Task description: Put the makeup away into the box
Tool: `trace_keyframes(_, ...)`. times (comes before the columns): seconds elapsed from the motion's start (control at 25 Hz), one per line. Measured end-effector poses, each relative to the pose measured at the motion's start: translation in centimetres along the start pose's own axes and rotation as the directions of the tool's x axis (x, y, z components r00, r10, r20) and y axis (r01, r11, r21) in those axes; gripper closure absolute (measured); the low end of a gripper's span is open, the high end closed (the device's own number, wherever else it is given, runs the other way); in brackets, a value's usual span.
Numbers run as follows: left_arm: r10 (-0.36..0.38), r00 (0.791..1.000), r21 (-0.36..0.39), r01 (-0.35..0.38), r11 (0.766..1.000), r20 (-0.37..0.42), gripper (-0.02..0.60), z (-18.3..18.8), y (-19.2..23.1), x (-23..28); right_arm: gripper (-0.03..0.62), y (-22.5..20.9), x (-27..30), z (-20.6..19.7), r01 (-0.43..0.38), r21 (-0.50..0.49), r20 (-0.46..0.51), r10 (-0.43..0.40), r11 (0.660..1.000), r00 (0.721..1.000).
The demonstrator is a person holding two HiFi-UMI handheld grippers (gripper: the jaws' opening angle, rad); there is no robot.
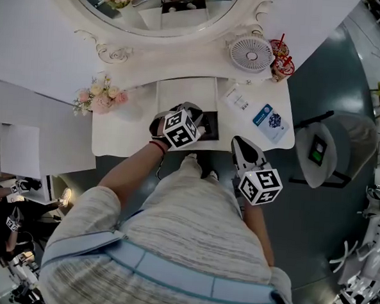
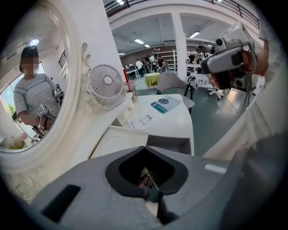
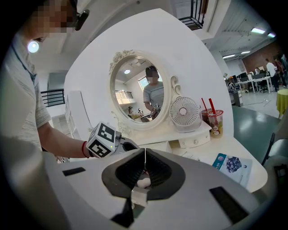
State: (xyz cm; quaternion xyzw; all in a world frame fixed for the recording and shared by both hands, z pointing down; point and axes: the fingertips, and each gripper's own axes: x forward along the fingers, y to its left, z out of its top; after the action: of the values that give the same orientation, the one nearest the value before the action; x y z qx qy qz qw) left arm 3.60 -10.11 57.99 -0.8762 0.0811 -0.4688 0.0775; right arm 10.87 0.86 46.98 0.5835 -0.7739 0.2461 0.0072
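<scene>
A white box with its lid (image 1: 187, 93) up and a dark inside (image 1: 211, 125) stands at the front of the white vanity table (image 1: 123, 134). My left gripper (image 1: 195, 121) points steeply down over the box's dark inside, jaws shut. In the left gripper view its jaws (image 2: 146, 173) are closed, and small pinkish and bristly makeup items (image 2: 145, 179) show dimly beyond them; I cannot tell whether any of them is held. The box's lid (image 2: 119, 143) lies just ahead. My right gripper (image 1: 240, 145) hovers off the table's front edge, right of the box, shut and empty (image 3: 145, 165).
An oval mirror (image 1: 154, 4) backs the table. A small white fan (image 1: 251, 53) and two red drink cups (image 1: 280, 60) stand at the back right. A blue card (image 1: 269, 117) and a leaflet (image 1: 237, 101) lie right of the box, and pink flowers (image 1: 100, 98) sit at its left. A grey chair (image 1: 328, 150) stands to the right.
</scene>
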Motion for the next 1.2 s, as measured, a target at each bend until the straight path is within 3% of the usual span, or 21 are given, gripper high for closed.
trace_keyframes(0.88,-0.059,0.998,0.025,0.060,0.998,-0.033,0.565,-0.2,-2.9,1.9,0.583,-0.5,-1.4,-0.3,0.007,-0.005,-0.006,-0.007,1.000,1.000)
trace_keyframes(1.2,-0.054,0.999,-0.016,0.054,0.998,0.004,0.563,0.2,-2.4,1.2,0.583,-0.6,-1.0,-0.4,0.007,-0.003,-0.007,-0.007,1.000,1.000)
